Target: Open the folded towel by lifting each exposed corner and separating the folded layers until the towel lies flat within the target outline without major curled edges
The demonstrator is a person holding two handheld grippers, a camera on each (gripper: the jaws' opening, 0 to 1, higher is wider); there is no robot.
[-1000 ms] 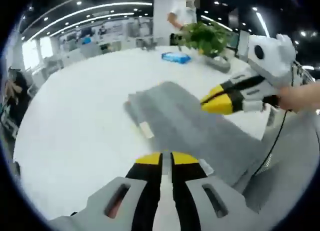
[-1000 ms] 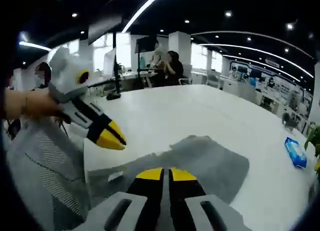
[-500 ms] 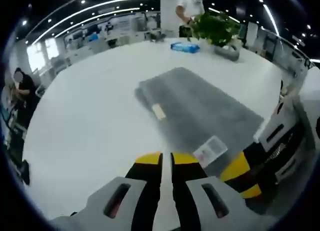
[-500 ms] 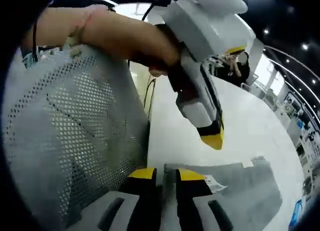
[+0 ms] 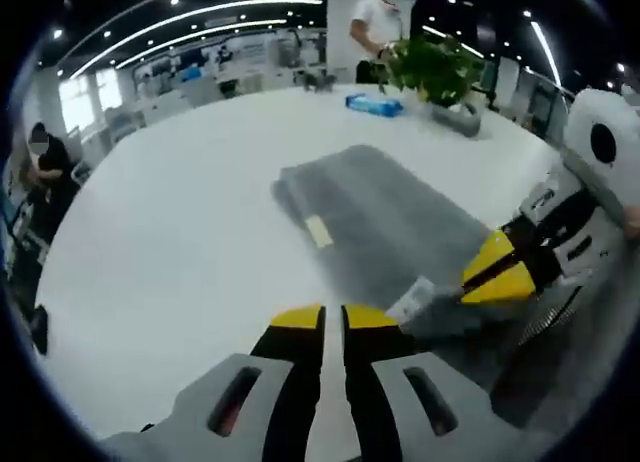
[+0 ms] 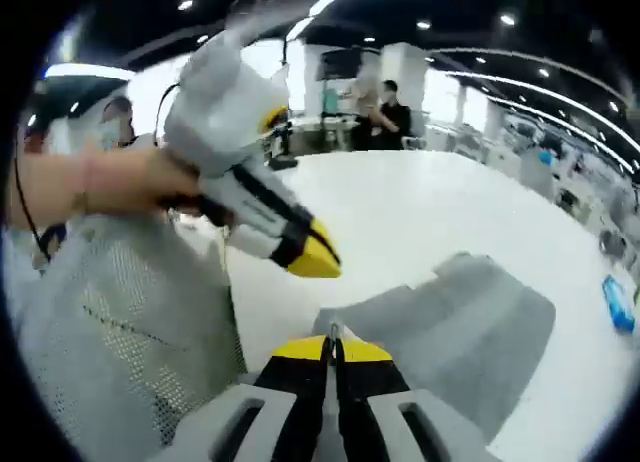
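A grey folded towel [image 5: 385, 214] lies on the round white table [image 5: 180, 242], with a small tag on its left edge and a white label [image 5: 412, 300] at its near corner. My right gripper [image 5: 492, 275] comes in from the right, low at that near corner. In the right gripper view its jaws [image 6: 333, 348] are shut on the corner of the towel [image 6: 470, 322], which rises to a point between them. My left gripper [image 5: 331, 317] is shut with nothing in it, short of the towel. A hand holds this left gripper [image 6: 316, 261] above the table's near edge.
A potted plant [image 5: 432, 74] and a blue packet [image 5: 374, 104] stand at the table's far side, with a person [image 5: 378, 20] behind them. A grey mesh chair back [image 6: 110, 312] is close at the near edge. More people and desks are further off.
My right gripper has swung back from the chair side to the towel's near corner and has taken hold of it. The left gripper has stayed shut near the table's front.
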